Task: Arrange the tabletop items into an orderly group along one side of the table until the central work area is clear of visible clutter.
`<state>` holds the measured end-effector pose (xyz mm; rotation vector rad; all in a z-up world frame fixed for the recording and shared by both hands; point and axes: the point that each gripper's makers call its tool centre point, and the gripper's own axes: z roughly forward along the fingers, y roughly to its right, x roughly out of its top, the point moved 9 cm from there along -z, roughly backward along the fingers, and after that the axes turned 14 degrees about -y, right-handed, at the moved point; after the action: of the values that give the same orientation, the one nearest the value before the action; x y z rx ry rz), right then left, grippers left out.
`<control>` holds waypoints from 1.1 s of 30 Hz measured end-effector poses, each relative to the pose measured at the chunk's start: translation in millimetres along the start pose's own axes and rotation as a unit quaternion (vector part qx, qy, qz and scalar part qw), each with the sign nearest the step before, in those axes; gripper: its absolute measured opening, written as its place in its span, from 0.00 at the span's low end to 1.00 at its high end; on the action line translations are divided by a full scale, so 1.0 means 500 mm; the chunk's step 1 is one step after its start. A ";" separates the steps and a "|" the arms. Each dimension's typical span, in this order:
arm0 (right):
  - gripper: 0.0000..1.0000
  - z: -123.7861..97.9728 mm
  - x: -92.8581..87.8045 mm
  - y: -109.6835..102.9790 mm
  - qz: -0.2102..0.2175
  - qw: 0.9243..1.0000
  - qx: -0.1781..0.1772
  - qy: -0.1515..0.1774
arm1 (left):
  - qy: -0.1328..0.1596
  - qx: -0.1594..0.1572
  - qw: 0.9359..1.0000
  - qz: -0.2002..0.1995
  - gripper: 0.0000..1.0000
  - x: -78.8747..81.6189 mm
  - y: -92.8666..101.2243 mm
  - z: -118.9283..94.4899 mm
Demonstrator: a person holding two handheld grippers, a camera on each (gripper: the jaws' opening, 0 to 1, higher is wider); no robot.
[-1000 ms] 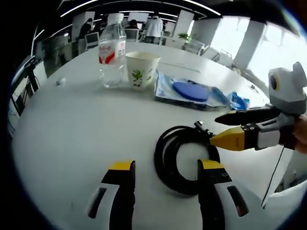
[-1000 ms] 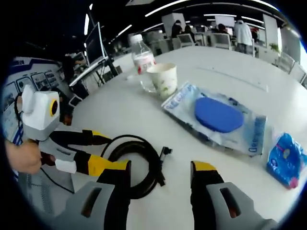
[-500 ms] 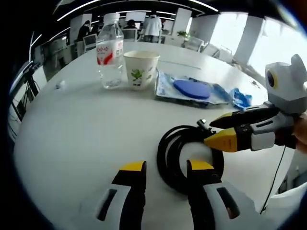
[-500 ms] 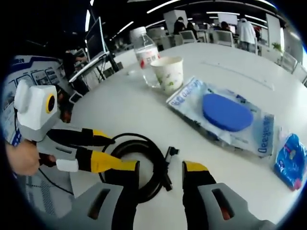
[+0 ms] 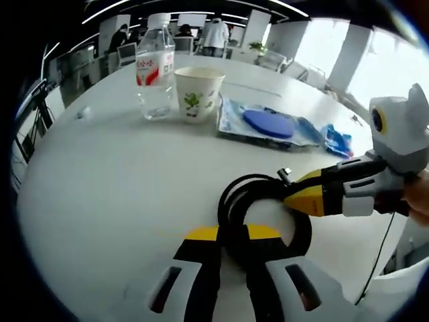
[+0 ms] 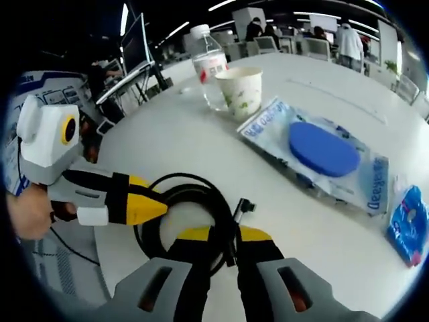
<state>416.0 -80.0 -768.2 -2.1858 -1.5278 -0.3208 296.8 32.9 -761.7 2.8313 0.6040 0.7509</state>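
A black coiled cable [image 5: 231, 198] [image 6: 213, 198] lies on the white round table [image 5: 100, 168] [image 6: 174, 134]. My left gripper [image 5: 232, 233] is shut on the coil's near side. My right gripper [image 5: 289, 194] reaches in from the right, jaws pinched together on the coil's far side beside the plug end. In the right gripper view my right gripper [image 6: 224, 235] is shut on the cable by its plug, and my left gripper [image 6: 161, 208] comes in from the left, pinching the coil. A hand [image 6: 30, 211] holds it.
At the far side stand a water bottle [image 5: 154, 67] [image 6: 209, 64] and a paper cup [image 5: 198, 94] [image 6: 242, 90]. Beside them lie a blue pad in a plastic bag [image 5: 268, 124] [image 6: 325, 151] and a small blue packet [image 5: 338, 141] [image 6: 407, 225]. Office desks lie beyond.
Both grippers have gone from open to shut, each closing on the black cable. The coil has shifted slightly between them.
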 end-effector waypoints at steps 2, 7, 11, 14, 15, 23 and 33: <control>0.09 -0.001 -0.002 0.001 0.011 1.000 -0.001 -0.002 | 0.001 -0.008 1.000 -0.010 0.03 0.000 0.000 -0.002; 0.09 -0.012 -0.007 -0.002 0.022 1.000 0.001 0.003 | 0.003 -0.016 1.000 -0.018 0.02 0.002 0.002 -0.008; 0.09 -0.024 -0.005 0.000 0.025 1.000 -0.001 0.008 | 0.006 -0.021 1.000 -0.013 0.01 0.011 0.008 -0.016; 0.09 -0.037 -0.005 0.007 0.030 0.999 -0.003 0.014 | 0.010 -0.026 1.000 -0.006 0.01 0.019 0.015 -0.019; 0.09 -0.040 -0.005 0.009 0.031 0.999 -0.005 0.016 | 0.010 -0.027 1.000 -0.004 0.01 0.021 0.019 -0.019; 0.09 -0.072 -0.025 0.032 0.051 0.998 -0.020 0.027 | 0.009 -0.043 0.999 0.022 0.01 0.039 0.057 -0.013; 0.09 -0.111 -0.064 0.070 0.087 0.995 -0.041 0.036 | -0.005 -0.070 0.996 0.062 0.01 0.060 0.113 0.010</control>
<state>440.7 -143.2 -741.7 -2.3254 -1.2953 -0.4077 342.6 -5.9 -739.0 2.7598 0.3614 0.7671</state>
